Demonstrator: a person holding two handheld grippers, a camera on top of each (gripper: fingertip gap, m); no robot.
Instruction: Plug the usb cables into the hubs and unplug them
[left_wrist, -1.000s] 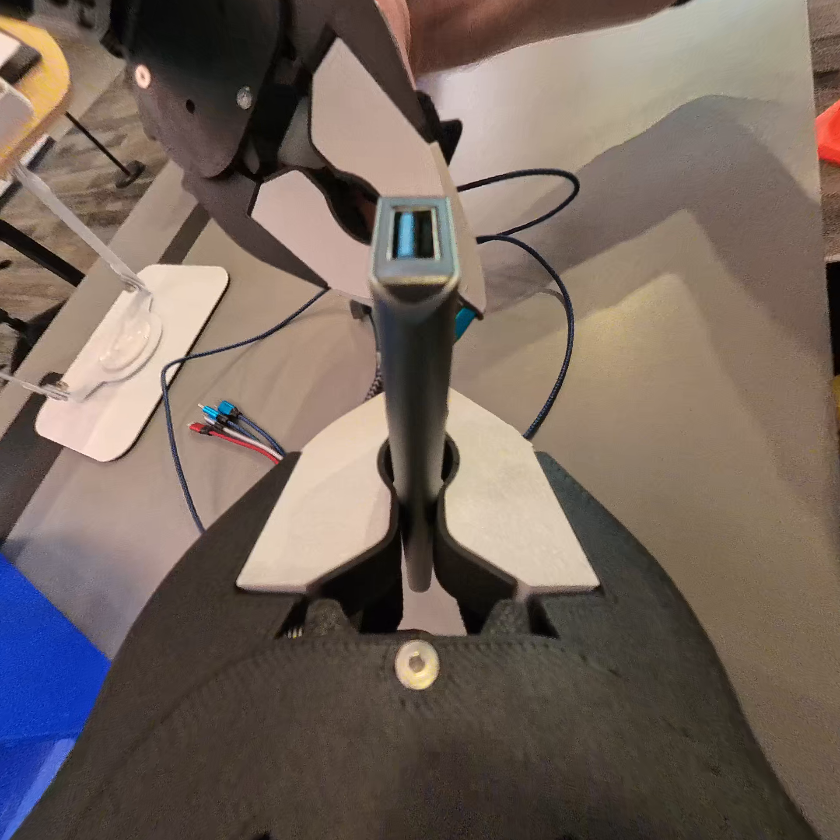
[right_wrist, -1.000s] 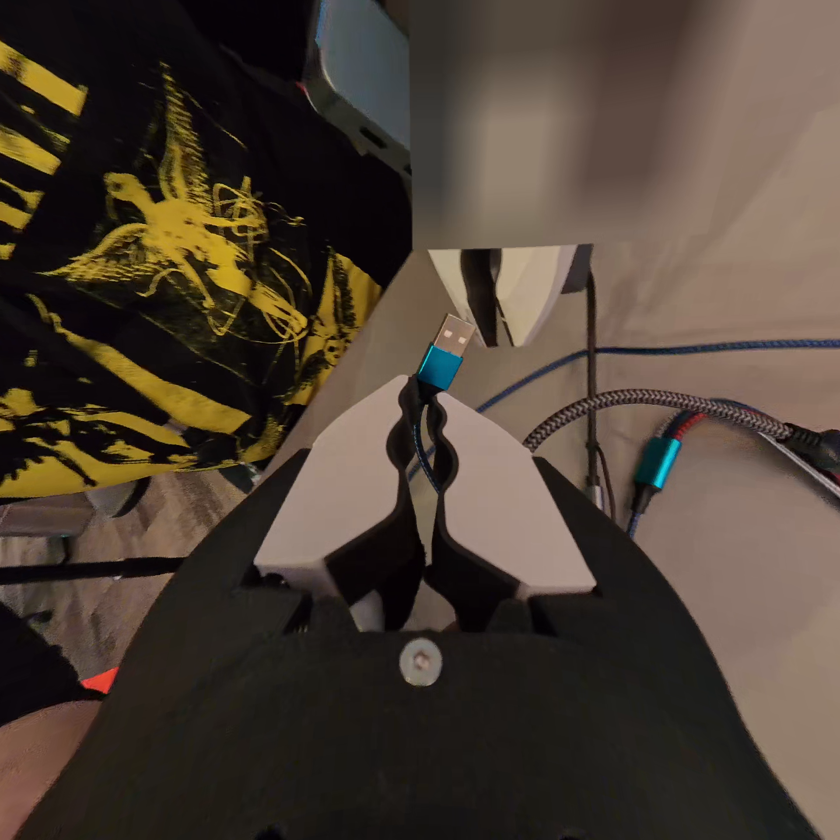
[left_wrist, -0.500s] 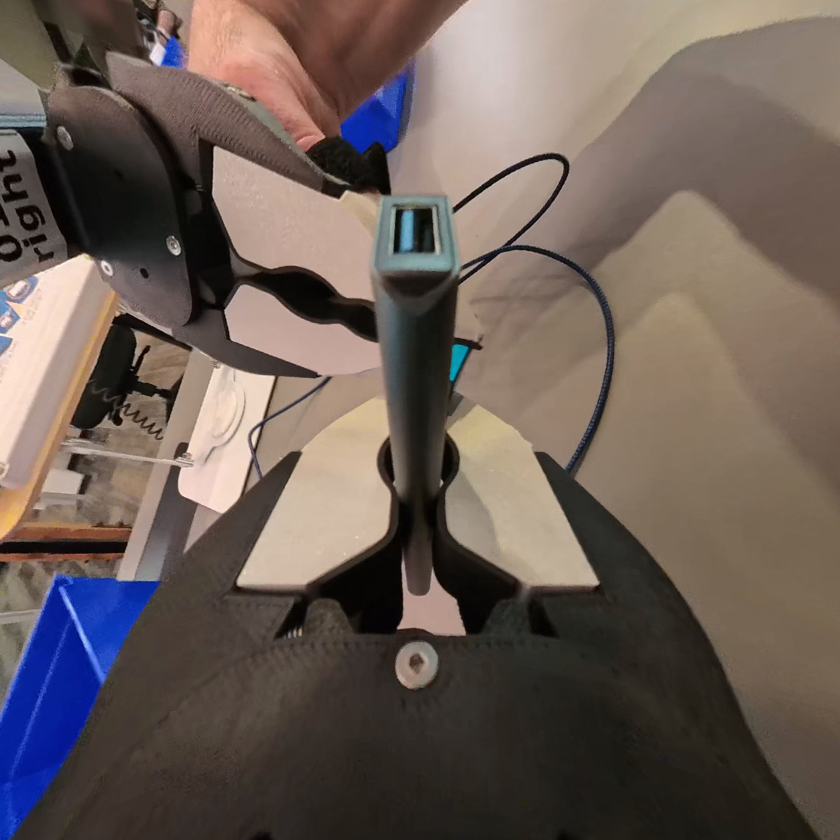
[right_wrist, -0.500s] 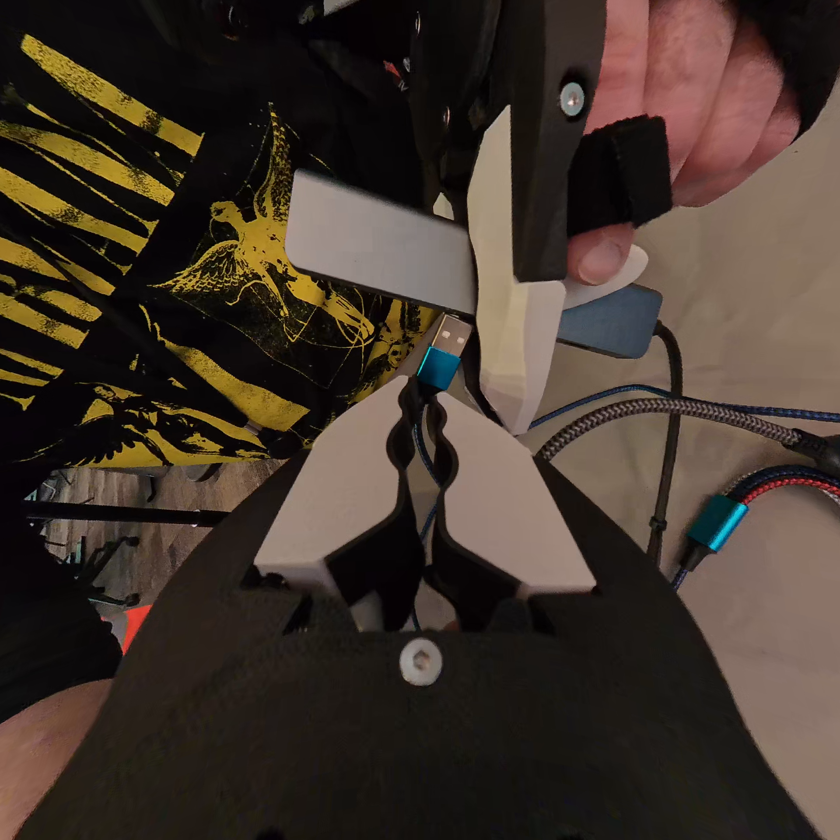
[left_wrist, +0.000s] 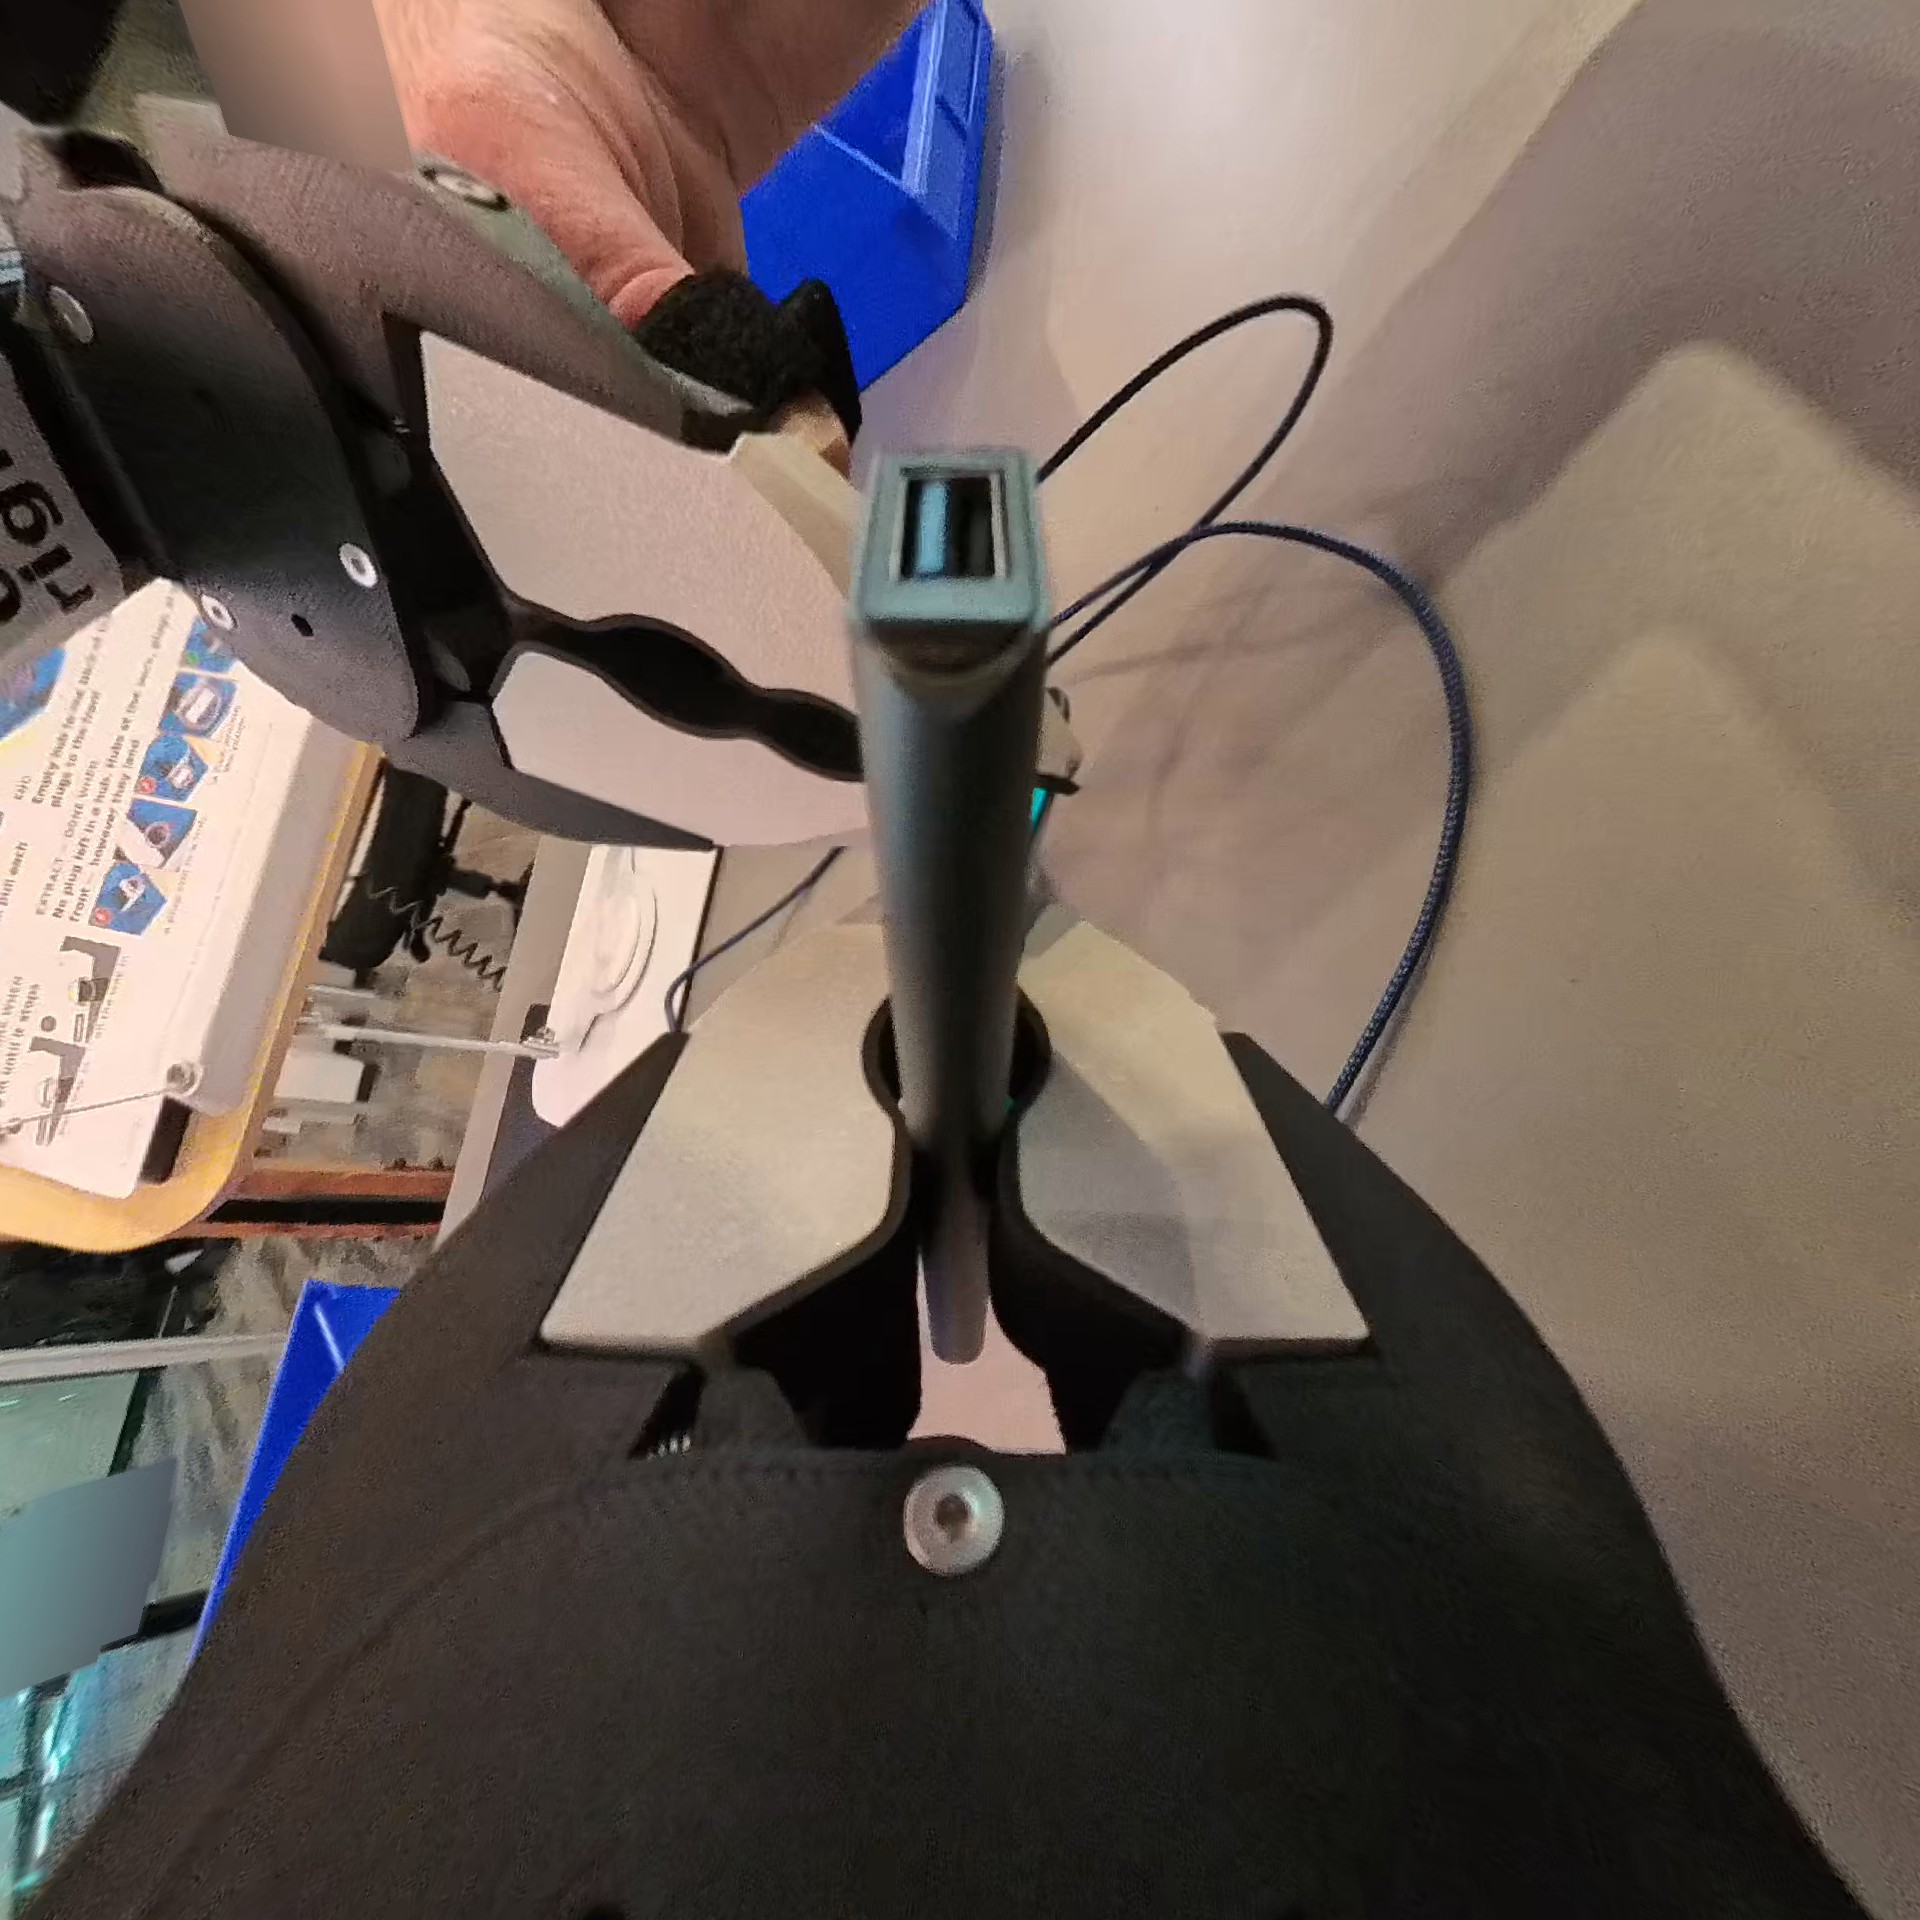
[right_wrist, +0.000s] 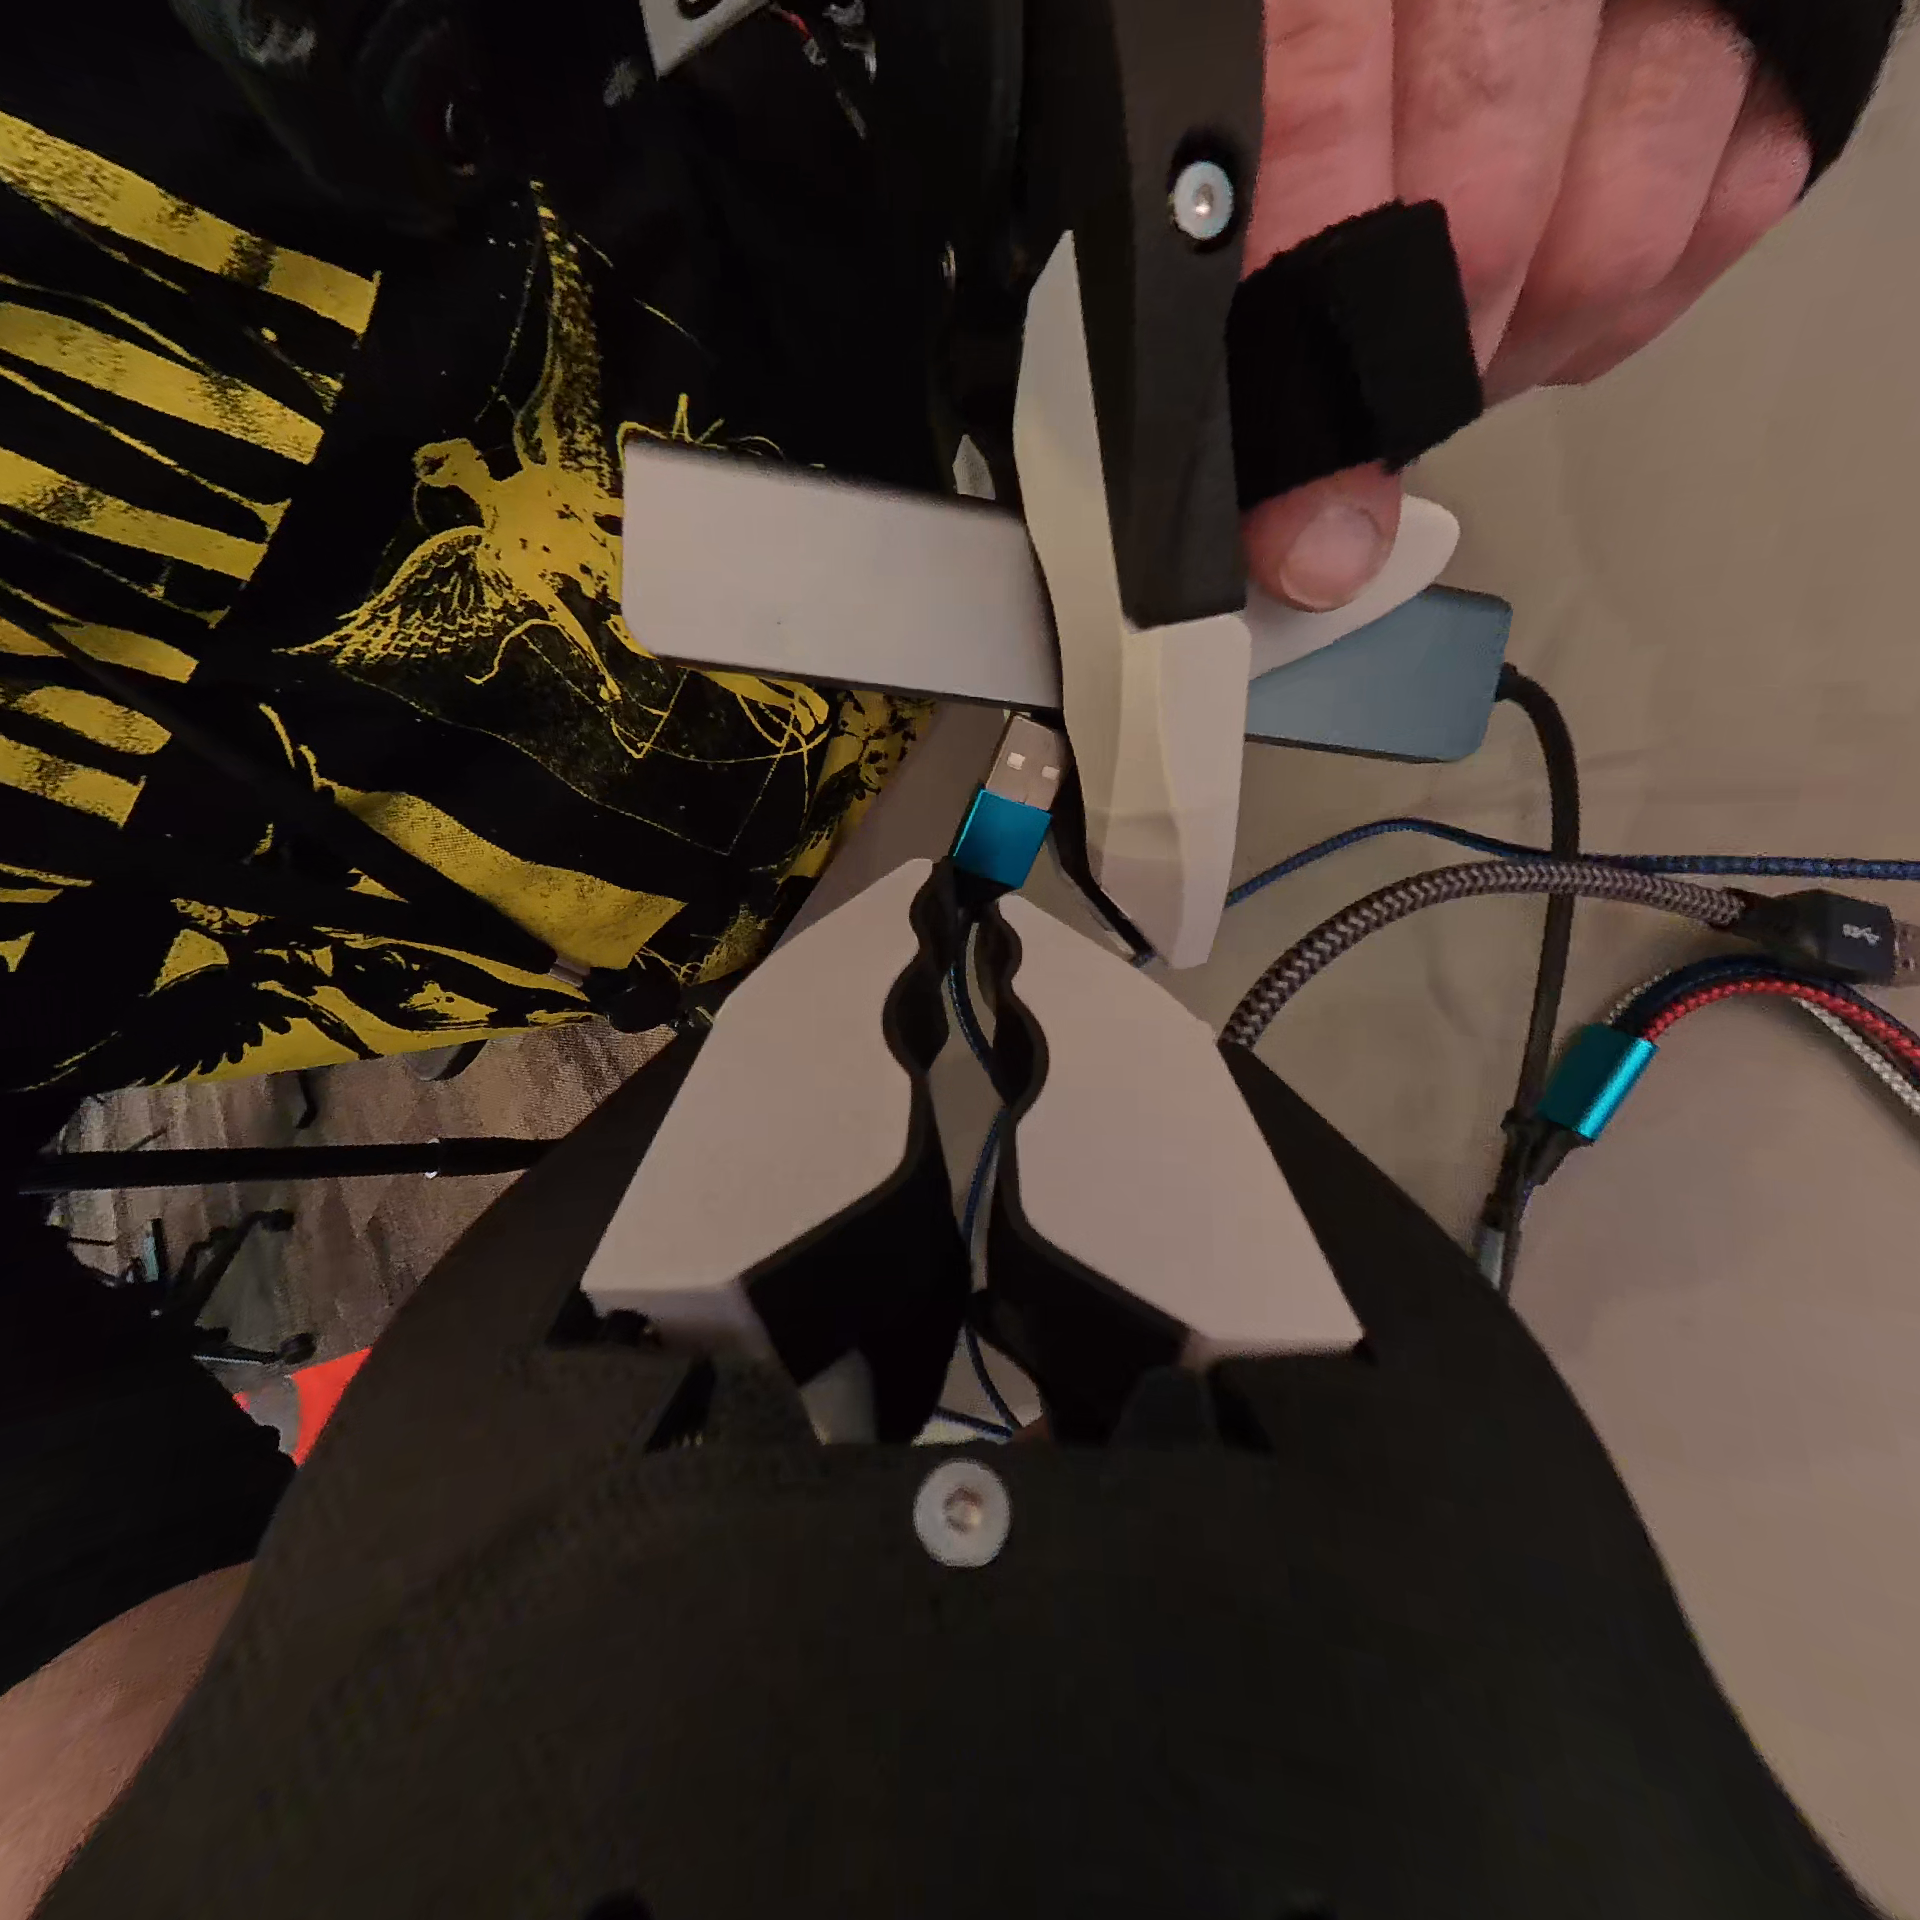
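L tool (left_wrist: 951, 1101) pinches the grey hub (left_wrist: 940, 831) edge-on, both pads tight on its sides; hub sticks out away from the cam, open port at the far end. R tool (right_wrist: 971, 914) is clamped on a blue braided USB cable (right_wrist: 971, 1018) just behind its teal-shelled plug (right_wrist: 1003, 831); metal tip of the plug sits right under the hub's lower edge, near the L tool's pale finger (right_wrist: 1153, 748), which crowds that spot. Can't tell if the tip touches the hub.

Around: on the bench (right_wrist: 1714, 1455), right of the R tool, a grey-and-black braided cable (right_wrist: 1455, 894), a thin black lead (right_wrist: 1558, 831) running from the hub's right end, a bundle of red, white and blue cords (right_wrist: 1787, 1013) w/ a second teal connector (right_wrist: 1595, 1081).

L wrist view only: hub's end port, the R tool coming in from the left w/ a hand (left_wrist: 540, 135) on it, blue bins (left_wrist: 873, 197) far and near-left, a printed sheet on a wooden board (left_wrist: 94, 935), a white plate w/ a clear stand (left_wrist: 623, 935), cable loops (left_wrist: 1434, 790) on the bench. R wrist view only: hub's broad face (right_wrist: 831, 582), the plug, a black shirt w/ yellow print (right_wrist: 364, 623), an orange item (right_wrist: 312, 1392) low left.

Bench top is plain grey-beige, matte. Floor beyond is grey patterned carpet (right_wrist: 312, 1122).
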